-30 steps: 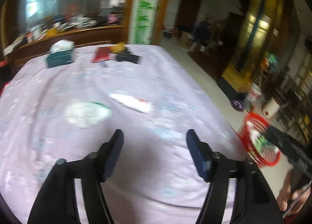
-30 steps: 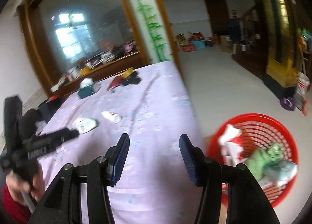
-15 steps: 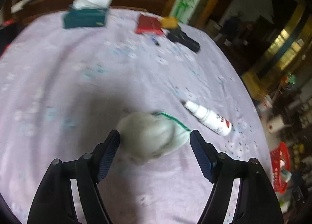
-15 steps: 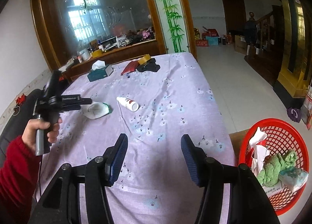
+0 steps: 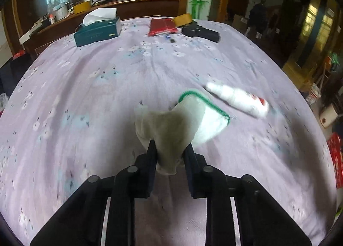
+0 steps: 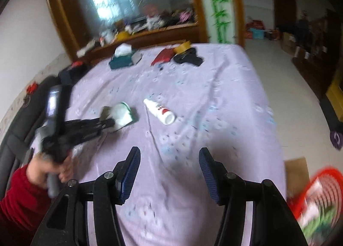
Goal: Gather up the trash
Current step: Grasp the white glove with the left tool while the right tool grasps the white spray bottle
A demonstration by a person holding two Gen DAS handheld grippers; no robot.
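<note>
In the right wrist view the red plastic mesh basket (image 6: pixel 317 201) at the floor by the table's right edge is cut off by the frame and smeared by motion blur, so its contents read only as white and green scraps. The person's left hand (image 6: pixel 50 167) in a red sleeve is blurred too.

The left gripper (image 5: pixel 169 151) has its jaws drawn in tight on the crumpled grey-white cloth with a green-stitched hem (image 5: pixel 178 121), pinching its near end; the far end spreads out ahead of the fingers, and whether it rests on the lilac flowered tablecloth (image 5: pixel 85 87) cannot be told. Just right of the cloth lies a white plastic squeeze bottle with a red label (image 5: pixel 238 99), on its side and apart from the cloth.

The right gripper (image 6: pixel 169 173) hangs above the near part of the table with its jaws spread wide, gripping nothing.

At the far edge sit a teal tissue box (image 5: pixel 97 31), a flat red packet (image 5: pixel 163 27), a yellow tape roll (image 5: pixel 182 19) and a black pouch (image 5: pixel 201 32). Bare cloth stretches between them and the bottle.
</note>
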